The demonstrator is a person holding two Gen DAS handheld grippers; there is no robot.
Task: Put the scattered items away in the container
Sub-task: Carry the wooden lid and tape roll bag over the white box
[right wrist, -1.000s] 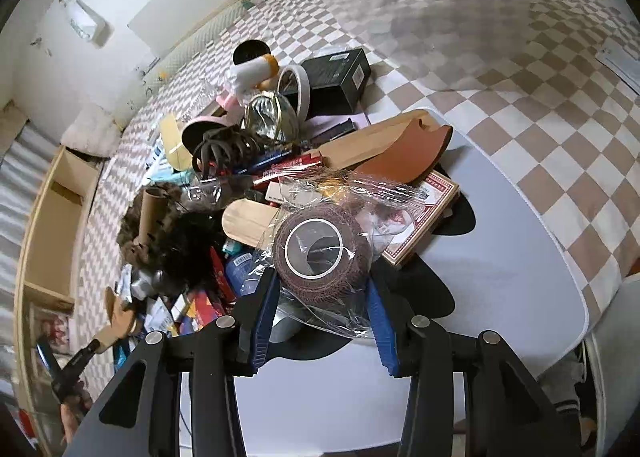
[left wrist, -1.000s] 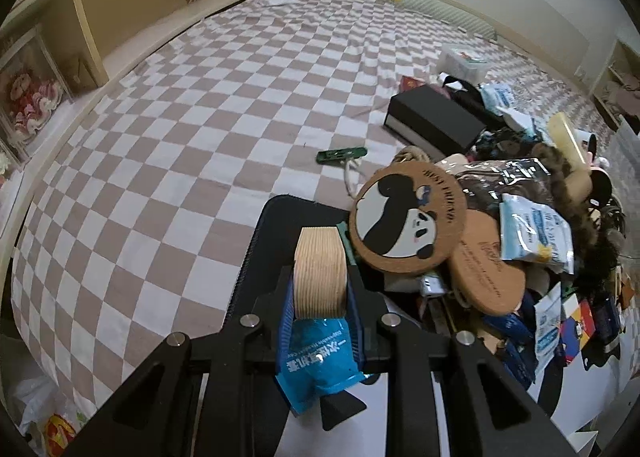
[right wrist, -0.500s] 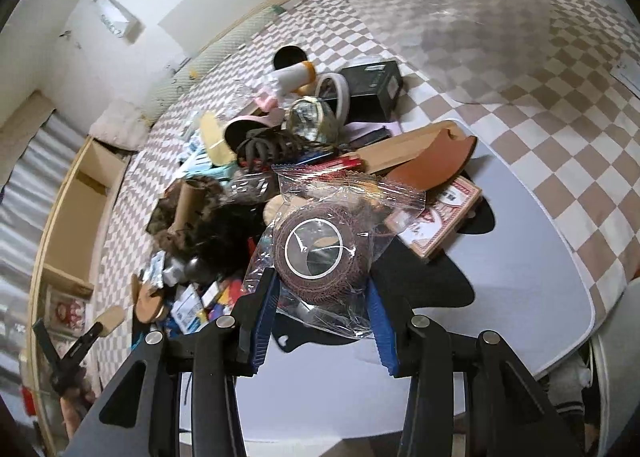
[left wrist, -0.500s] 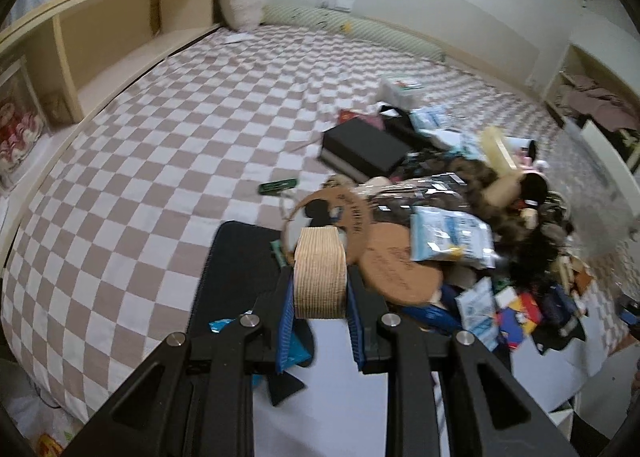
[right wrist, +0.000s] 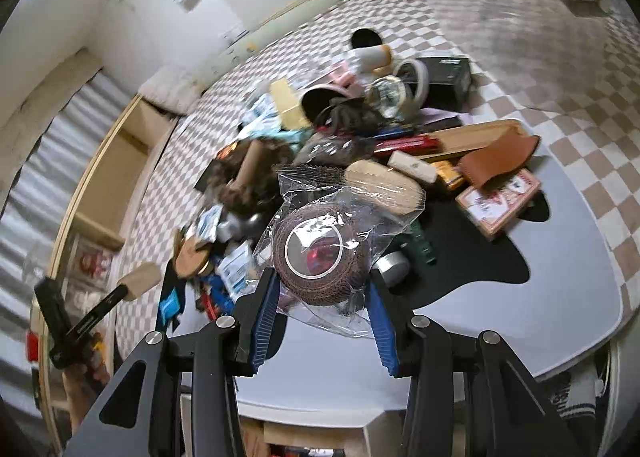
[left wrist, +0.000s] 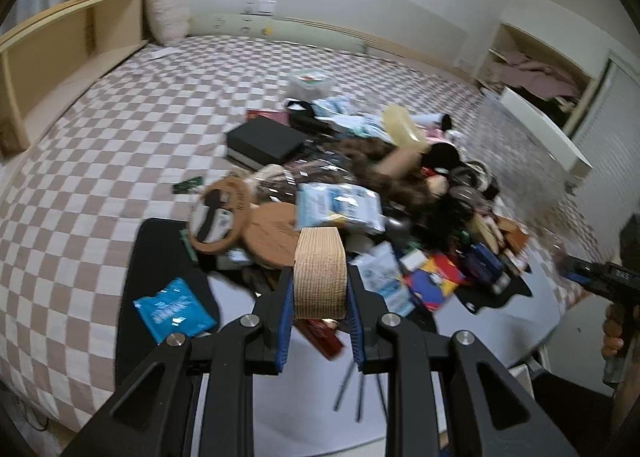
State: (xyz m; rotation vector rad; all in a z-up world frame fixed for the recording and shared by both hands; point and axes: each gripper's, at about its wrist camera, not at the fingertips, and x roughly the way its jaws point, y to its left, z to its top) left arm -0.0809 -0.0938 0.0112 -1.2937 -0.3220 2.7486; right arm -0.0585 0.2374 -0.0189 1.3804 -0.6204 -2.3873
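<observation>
While both hands are up over the messy desk, this is what shows:

Left gripper (left wrist: 321,307): its jaws squeeze a tan ribbed tape roll (left wrist: 320,272) from both sides. The roll stands on its edge, up in the air above the pile.

Right gripper (right wrist: 323,305): its jaws press on a brown bandage roll (right wrist: 320,253) in a clear plastic bag (right wrist: 340,209). It hangs above the white desk (right wrist: 520,321).

Blue packet (left wrist: 175,309): a second ago it was stuck right under the left jaws. Now it lies flat on the black mat (left wrist: 156,257), down to the left.

Left view: it has swung to the right. More of the pile and the white desk shows now.

Panda coaster (left wrist: 218,215): on the pile, beside a round cork coaster (left wrist: 274,233).

Container: I cannot tell which thing it is.
</observation>
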